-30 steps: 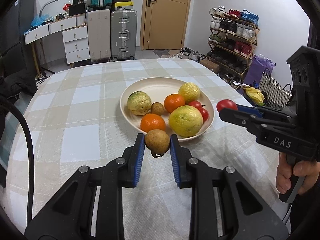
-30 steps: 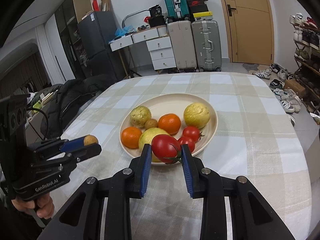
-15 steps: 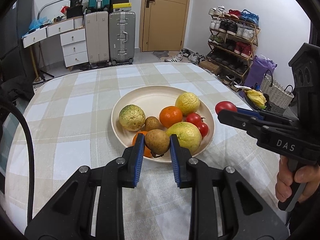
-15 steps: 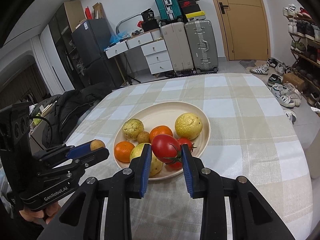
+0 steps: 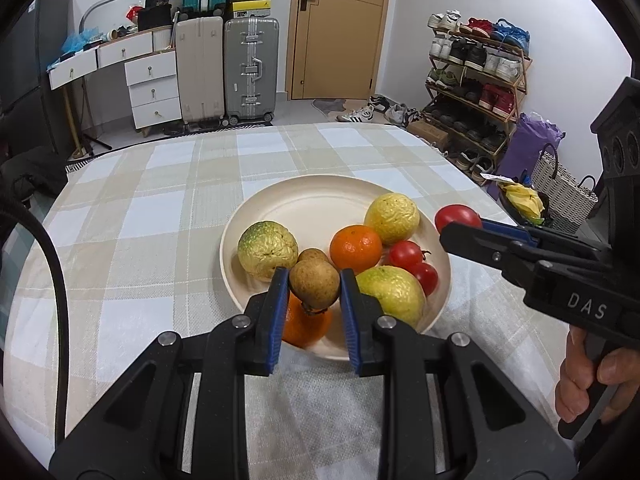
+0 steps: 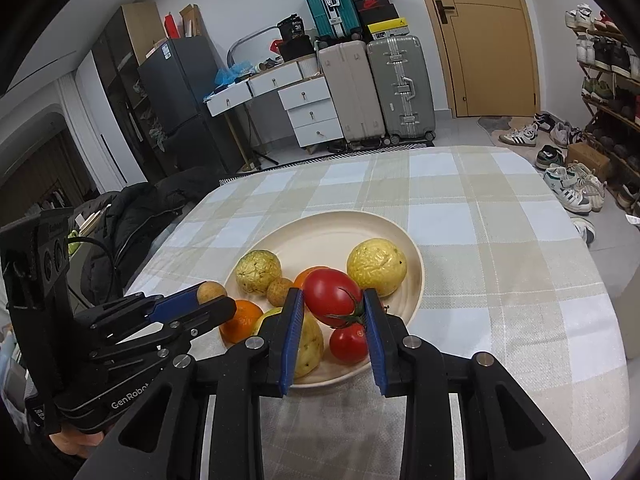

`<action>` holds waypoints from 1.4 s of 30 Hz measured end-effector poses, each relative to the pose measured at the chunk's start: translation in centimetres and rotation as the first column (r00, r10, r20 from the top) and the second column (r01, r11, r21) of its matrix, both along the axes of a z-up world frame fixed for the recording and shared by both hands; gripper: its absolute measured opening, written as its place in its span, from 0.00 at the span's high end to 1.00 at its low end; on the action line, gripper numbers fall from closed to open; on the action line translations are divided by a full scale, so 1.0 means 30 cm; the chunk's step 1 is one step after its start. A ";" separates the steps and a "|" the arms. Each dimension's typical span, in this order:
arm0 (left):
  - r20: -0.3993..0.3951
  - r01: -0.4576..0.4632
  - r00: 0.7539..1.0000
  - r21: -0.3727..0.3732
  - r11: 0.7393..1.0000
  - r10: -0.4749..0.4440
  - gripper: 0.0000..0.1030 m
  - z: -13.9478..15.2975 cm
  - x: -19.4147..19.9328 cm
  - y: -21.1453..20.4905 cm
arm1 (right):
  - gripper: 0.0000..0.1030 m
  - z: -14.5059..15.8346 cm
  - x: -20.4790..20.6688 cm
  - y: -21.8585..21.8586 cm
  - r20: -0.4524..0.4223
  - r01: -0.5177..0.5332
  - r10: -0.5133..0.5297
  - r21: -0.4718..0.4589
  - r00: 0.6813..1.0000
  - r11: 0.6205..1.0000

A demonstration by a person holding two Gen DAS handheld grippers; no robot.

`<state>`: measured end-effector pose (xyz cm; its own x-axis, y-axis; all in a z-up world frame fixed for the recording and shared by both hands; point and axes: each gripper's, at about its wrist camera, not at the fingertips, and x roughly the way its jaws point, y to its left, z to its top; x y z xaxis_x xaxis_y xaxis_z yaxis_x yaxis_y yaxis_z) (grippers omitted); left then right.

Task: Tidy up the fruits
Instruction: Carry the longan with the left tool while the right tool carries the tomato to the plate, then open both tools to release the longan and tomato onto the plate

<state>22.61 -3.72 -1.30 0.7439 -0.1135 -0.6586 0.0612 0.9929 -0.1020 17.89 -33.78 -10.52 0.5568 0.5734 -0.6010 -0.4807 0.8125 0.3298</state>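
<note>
Both grippers hover over the near rim of the cream plate (image 5: 256, 216). Left gripper (image 5: 314, 292) clamps a small brown fruit (image 5: 315, 283); right gripper (image 6: 330, 312) clamps a red tomato (image 6: 332, 297).

A checked cloth (image 5: 160, 216) covers the table. Behind it stand two big suitcases (image 5: 251, 68), white drawers (image 5: 154, 92) and a brown door (image 5: 340, 28). A shoe rack (image 5: 476, 80) is by the wall, with a basket (image 5: 560, 188) near it.

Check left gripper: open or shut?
Shut: left gripper pads pinch a small brown fruit above the plate.
</note>
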 end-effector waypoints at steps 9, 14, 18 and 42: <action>-0.015 0.015 1.000 0.010 1.000 -0.015 0.78 -0.033 0.056 -0.013 | 0.70 -0.041 0.037 0.020 -0.031 -0.009 0.009 -0.005 0.999 1.000; -0.037 0.012 0.999 0.009 1.000 -0.012 0.78 -0.061 0.085 -0.011 | 0.70 -0.066 0.058 0.041 -0.053 -0.013 0.012 -0.014 0.999 1.000; -0.032 0.003 0.999 0.013 1.000 -0.003 0.78 -0.072 0.094 -0.006 | 0.70 -0.082 0.063 0.051 -0.060 -0.018 0.017 -0.023 0.998 1.000; 0.065 -0.013 0.998 0.031 0.999 0.011 0.27 -0.030 -0.011 -0.001 | 0.50 -0.072 0.040 0.001 -0.009 0.032 -0.032 -0.024 0.999 0.999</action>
